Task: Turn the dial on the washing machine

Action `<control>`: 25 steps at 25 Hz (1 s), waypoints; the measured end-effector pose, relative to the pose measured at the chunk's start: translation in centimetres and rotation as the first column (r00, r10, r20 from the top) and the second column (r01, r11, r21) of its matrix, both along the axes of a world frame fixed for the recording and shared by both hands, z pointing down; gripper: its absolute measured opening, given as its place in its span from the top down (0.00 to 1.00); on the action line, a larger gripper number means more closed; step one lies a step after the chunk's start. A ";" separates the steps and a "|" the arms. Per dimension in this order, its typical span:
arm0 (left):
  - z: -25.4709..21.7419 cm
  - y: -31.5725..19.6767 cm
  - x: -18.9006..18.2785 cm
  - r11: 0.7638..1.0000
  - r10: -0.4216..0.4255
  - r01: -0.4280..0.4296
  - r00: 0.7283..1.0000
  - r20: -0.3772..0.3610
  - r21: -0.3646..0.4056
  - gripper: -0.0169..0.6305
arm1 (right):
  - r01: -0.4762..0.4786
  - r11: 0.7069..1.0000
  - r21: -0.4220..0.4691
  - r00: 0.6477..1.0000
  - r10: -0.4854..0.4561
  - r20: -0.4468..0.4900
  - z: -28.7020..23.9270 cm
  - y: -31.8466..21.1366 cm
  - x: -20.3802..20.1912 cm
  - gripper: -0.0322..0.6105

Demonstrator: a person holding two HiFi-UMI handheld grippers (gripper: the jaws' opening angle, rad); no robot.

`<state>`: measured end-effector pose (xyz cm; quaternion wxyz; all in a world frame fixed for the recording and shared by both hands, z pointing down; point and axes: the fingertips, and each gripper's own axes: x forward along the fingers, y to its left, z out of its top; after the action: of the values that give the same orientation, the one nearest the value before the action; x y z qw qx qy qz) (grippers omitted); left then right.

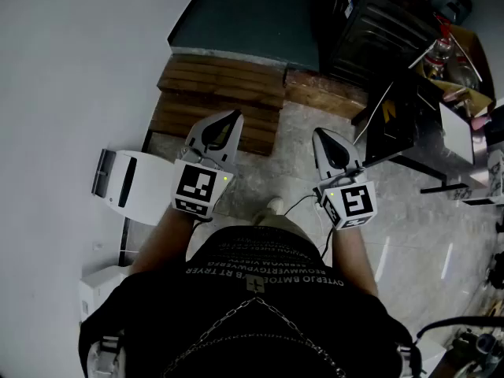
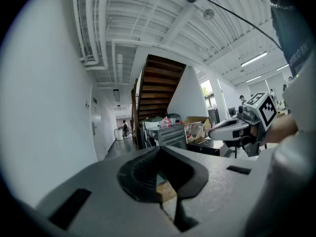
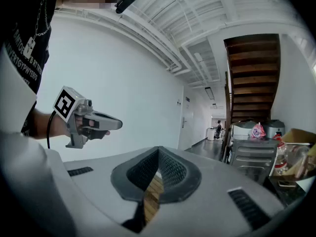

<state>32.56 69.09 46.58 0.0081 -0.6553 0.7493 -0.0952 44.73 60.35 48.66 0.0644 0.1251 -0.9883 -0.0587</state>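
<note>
I see no washing machine dial in any view. A white box-shaped appliance (image 1: 130, 183) stands against the white wall at the left, just left of my left gripper (image 1: 233, 117). That gripper is held at waist height, pointing forward, its jaws shut with nothing between them (image 2: 159, 149). My right gripper (image 1: 320, 133) hangs level with it about a hand's width to the right, also shut and empty (image 3: 158, 149). Each gripper shows in the other's view: the right gripper (image 2: 237, 127) and the left gripper (image 3: 106, 123).
A wooden pallet (image 1: 220, 101) lies on the floor ahead of both grippers. A black cabinet (image 1: 378, 30) and a cluttered table (image 1: 461, 69) stand at the right. A wooden staircase (image 3: 252, 78) and a grey metal cabinet (image 3: 254, 154) rise further off, beside a corridor (image 2: 121, 132).
</note>
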 end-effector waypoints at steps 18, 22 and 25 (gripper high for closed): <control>-0.6 -11.8 -0.8 0.991 -0.133 0.134 0.990 0.046 -0.003 0.96 | 0.157 0.982 -0.106 0.987 -0.155 0.030 2.4 -13.4 0.6 0.95; -0.4 -13.0 -0.6 0.991 -0.128 0.129 0.990 0.058 -0.019 0.96 | 0.152 0.980 -0.130 0.988 -0.147 0.042 2.9 -14.7 0.9 0.95; -0.4 -14.2 -0.3 0.994 -0.107 0.108 0.992 0.062 -0.017 0.96 | 0.145 0.977 -0.156 0.989 -0.142 0.034 3.7 -15.4 0.8 0.95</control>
<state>32.31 54.87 46.14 0.0191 -0.6108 0.7819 -0.1229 45.56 44.94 52.40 0.0583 0.0486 -0.9970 0.0168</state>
